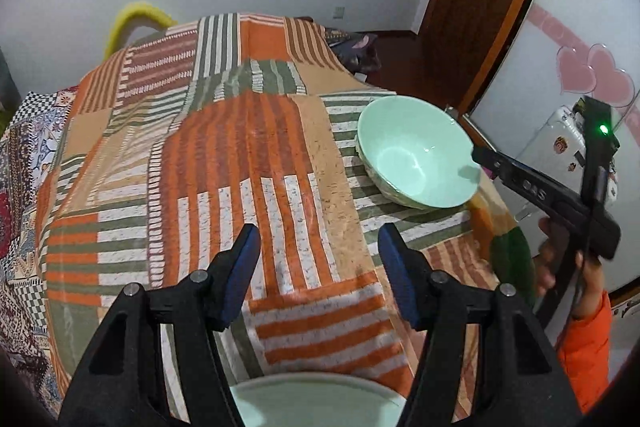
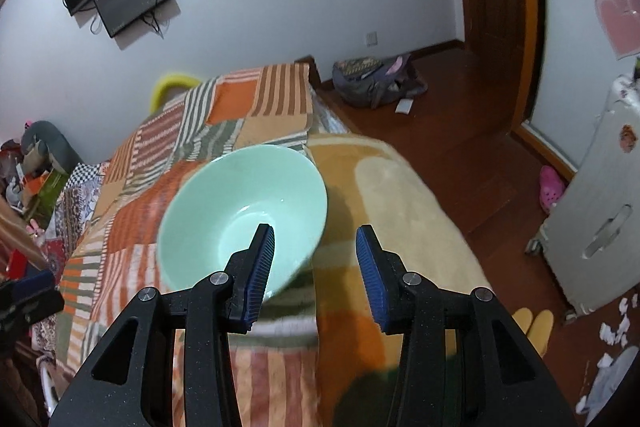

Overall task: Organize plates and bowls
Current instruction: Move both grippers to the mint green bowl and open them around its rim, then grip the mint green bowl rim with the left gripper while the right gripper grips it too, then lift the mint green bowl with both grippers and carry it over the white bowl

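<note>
A pale green bowl (image 1: 416,151) sits stacked in another bowl near the right edge of the striped patchwork cloth (image 1: 240,167). In the right wrist view the same green bowl (image 2: 240,211) lies just ahead of my open, empty right gripper (image 2: 315,259), whose left finger reaches over the bowl's rim. My left gripper (image 1: 319,247) is open and empty above the cloth. A pale green plate (image 1: 316,403) shows at the bottom edge, below the left gripper. The right gripper (image 1: 480,155) shows at the right of the left wrist view, its tip at the bowl's edge.
The cloth-covered surface drops off on the right to a wooden floor (image 2: 460,131). A grey bag (image 2: 372,79) lies on the floor by the wall. A white fridge (image 2: 600,219) stands at the right. Pink slippers (image 2: 552,187) and yellow slippers (image 2: 532,323) lie nearby.
</note>
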The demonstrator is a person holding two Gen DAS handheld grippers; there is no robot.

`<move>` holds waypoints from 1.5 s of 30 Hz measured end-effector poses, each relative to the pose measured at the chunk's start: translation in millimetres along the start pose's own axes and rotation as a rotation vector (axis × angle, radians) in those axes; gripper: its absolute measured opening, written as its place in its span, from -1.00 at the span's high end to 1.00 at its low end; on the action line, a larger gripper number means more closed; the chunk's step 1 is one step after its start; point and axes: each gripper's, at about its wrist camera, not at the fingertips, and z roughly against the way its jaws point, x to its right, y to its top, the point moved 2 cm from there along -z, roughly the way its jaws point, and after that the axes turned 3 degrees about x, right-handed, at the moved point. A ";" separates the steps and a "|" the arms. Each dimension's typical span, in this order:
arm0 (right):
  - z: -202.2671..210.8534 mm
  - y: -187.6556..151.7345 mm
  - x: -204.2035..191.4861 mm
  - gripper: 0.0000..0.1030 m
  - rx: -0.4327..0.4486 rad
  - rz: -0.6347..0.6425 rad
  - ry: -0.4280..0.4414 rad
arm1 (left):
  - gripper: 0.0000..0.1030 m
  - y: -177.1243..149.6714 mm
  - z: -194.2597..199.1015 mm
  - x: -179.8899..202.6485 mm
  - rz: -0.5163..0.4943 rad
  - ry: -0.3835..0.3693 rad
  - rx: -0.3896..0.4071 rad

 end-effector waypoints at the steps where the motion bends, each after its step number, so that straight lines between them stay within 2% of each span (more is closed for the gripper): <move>1: -6.3 0.6 2.0 0.24 -0.009 -0.002 -0.003 | -0.18 1.0 -5.1 -0.7 0.003 -0.001 -0.007; 3: -17.3 2.4 3.0 0.28 -0.025 -0.004 -0.005 | -0.18 1.8 -15.2 -3.2 0.004 -0.007 -0.021; 5: -28.8 3.3 3.6 0.45 -0.053 0.003 -0.008 | -0.18 3.1 -22.7 -4.9 -0.002 0.000 -0.032; 7: -35.8 2.3 2.9 0.67 -0.080 0.009 0.023 | -0.18 5.1 -28.9 -6.8 -0.003 0.008 -0.035; 8: -37.3 0.3 1.3 0.73 -0.092 0.018 0.040 | -0.18 6.5 -31.3 -8.0 0.003 0.006 -0.034; 12: -31.0 -4.6 -4.2 0.73 -0.065 0.076 0.036 | -0.18 10.8 -38.2 -9.7 0.025 -0.012 -0.029; 22: -10.9 -24.3 -29.5 0.73 -0.113 0.135 0.205 | -0.18 16.8 -70.9 -8.8 0.075 -0.005 -0.073; 26: -3.7 -34.5 -44.6 0.73 -0.116 0.182 0.214 | -0.17 11.7 -86.8 -12.7 0.098 0.017 -0.114; 29: -5.1 -37.4 -46.9 0.69 -0.131 0.185 0.182 | -0.01 4.1 -93.1 -19.7 0.118 0.021 -0.131; 32: -5.5 -37.5 -42.6 0.64 -0.141 0.146 0.192 | 0.12 -1.0 -92.5 -21.3 0.101 0.022 -0.123; 34: -6.9 -37.4 -41.1 0.63 -0.141 0.116 0.200 | 0.34 -2.5 -92.9 -19.0 0.085 0.014 -0.126; 36: -7.5 -37.4 -40.5 0.63 -0.143 0.094 0.202 | 0.70 -4.2 -93.5 -13.9 0.075 -0.021 -0.145; 45: 8.4 -37.7 -48.3 0.65 -0.124 0.063 0.164 | 0.74 -11.6 -63.7 2.6 0.036 -0.023 -0.112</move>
